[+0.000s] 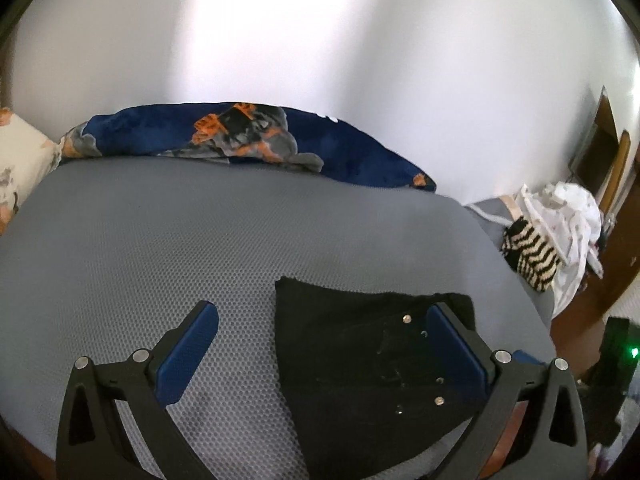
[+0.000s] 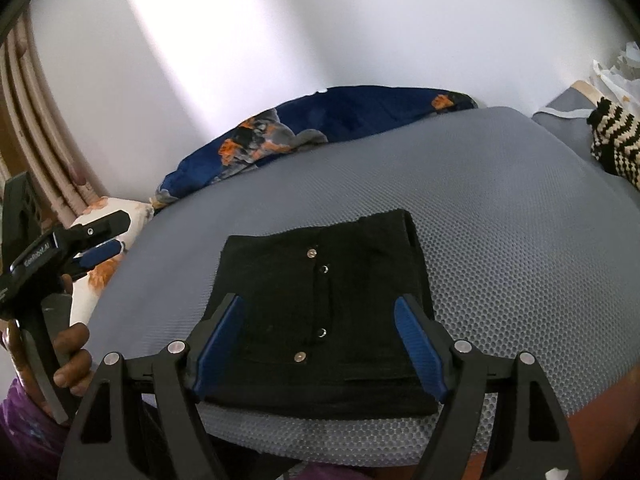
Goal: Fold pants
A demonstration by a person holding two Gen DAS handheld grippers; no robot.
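Note:
The black pants (image 2: 320,312) lie folded into a compact rectangle on the grey mesh mattress (image 2: 500,240), near its front edge, with silver snaps showing. My right gripper (image 2: 320,344) is open and empty, hovering over the pants with its blue pads either side. My left gripper (image 1: 320,344) is open and empty, held above the mattress just left of the pants (image 1: 368,372); its right finger overlaps their edge in view. The left gripper also shows in the right wrist view (image 2: 104,240), held by a hand at the left.
A navy and orange blanket (image 1: 248,136) lies bunched along the white wall at the back. A floral pillow (image 1: 16,160) sits at the far left. A black and cream striped item (image 1: 532,252) and white cloth (image 1: 572,220) lie at the right.

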